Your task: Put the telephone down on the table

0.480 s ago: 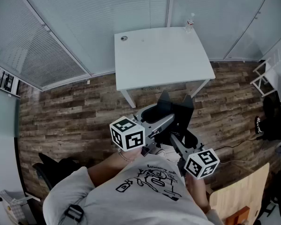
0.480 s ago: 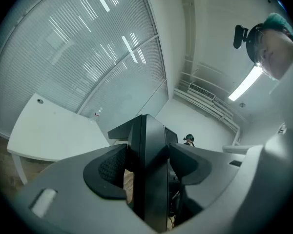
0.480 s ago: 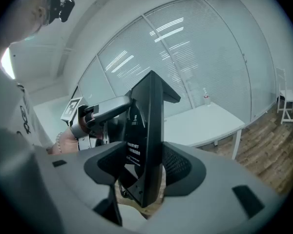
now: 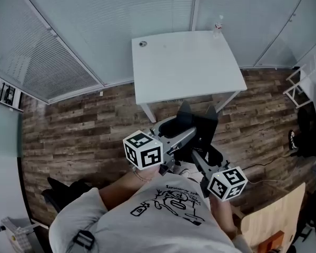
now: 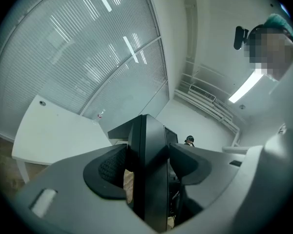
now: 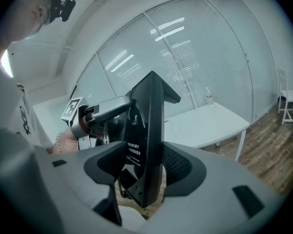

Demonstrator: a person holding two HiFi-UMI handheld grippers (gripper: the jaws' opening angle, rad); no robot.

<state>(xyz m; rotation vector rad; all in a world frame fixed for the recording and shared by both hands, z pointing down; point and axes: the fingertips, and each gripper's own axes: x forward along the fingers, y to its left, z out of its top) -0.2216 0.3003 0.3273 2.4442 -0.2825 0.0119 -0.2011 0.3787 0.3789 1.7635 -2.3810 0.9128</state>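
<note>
Black telephone [image 6: 149,126], its white print seemingly illegible, clamped in left gripper [image 5: 147,167] and right gripper [image 6: 145,167]

The telephone [image 4: 196,124] is held up over the floor [image 4: 79,130], before the counter [image 4: 184,70], with the left gripper [image 4: 180,136] on its left and the right gripper [image 4: 196,159] on its right. A bottle [image 4: 218,25] stands on the counter's far right corner.

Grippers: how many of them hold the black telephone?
2. The left gripper clamps the telephone on one side, the right gripper on the other, short of the white table.
</note>
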